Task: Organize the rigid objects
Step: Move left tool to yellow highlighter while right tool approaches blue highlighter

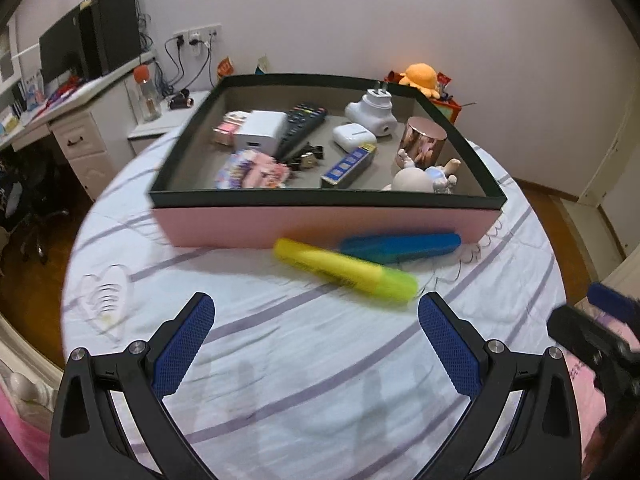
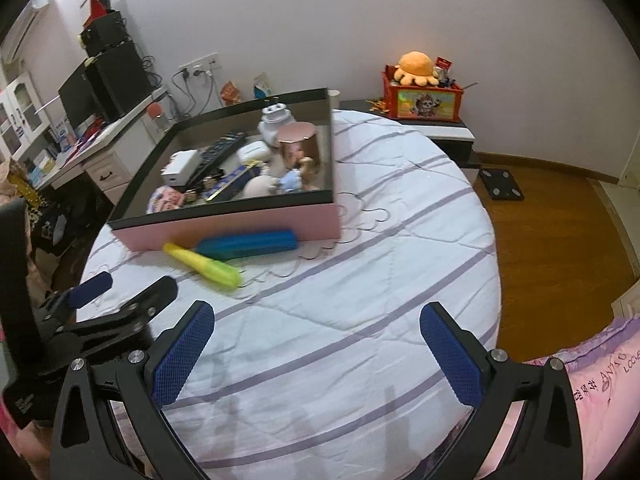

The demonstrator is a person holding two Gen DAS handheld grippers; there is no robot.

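A yellow highlighter and a blue case lie on the white striped cloth just in front of a pink box with a black rim. The box holds a remote, white chargers, an earbud case, a copper jar, a doll and other small things. My left gripper is open and empty, just short of the highlighter. My right gripper is open and empty, further back and to the right. In the right wrist view the highlighter, the blue case and the box sit at upper left.
The round table has its edge close on the right, with wooden floor beyond. An orange toy crate stands on a low stand behind. A desk with a monitor stands at the left. The left gripper shows at the lower left of the right wrist view.
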